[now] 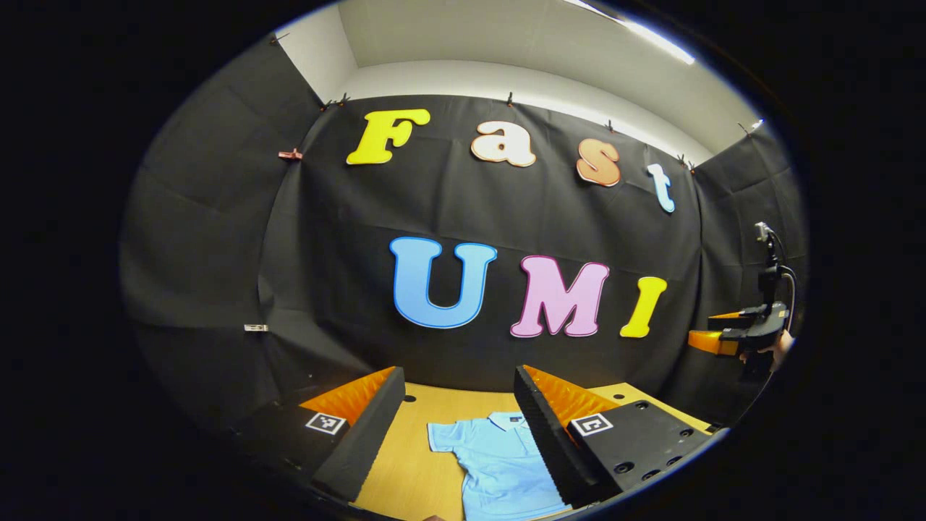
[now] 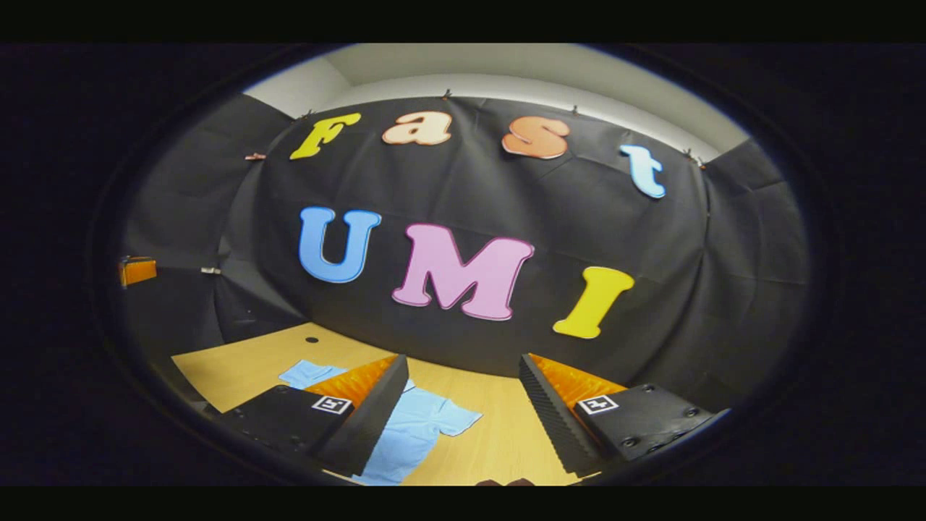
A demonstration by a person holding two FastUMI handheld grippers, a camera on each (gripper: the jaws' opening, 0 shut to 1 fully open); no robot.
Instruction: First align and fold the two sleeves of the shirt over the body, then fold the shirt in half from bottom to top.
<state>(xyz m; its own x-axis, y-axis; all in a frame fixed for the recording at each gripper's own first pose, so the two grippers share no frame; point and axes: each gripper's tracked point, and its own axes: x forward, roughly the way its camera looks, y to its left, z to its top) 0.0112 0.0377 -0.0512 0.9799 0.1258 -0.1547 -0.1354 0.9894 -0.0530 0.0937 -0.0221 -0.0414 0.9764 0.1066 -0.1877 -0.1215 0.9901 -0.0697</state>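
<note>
A light blue polo shirt (image 1: 499,463) lies flat on the wooden table (image 1: 405,470), collar toward the back wall, with one short sleeve (image 1: 443,435) spread out to the side. My left gripper (image 1: 457,373) hovers above it, open, with nothing between its fingers. In the right gripper view the shirt (image 2: 412,430) lies low and left, both sleeves spread, partly hidden behind one finger. My right gripper (image 2: 463,359) is open and empty above the table (image 2: 499,427). That same right gripper (image 1: 723,329) also shows far right in the left gripper view, held by a hand.
Black cloth walls close the booth behind and on both sides of the table. Small round holes (image 1: 409,398) (image 2: 312,339) sit near the table's far edge. Bare wood lies to both sides of the shirt. Part of the left gripper (image 2: 137,270) shows at the far left.
</note>
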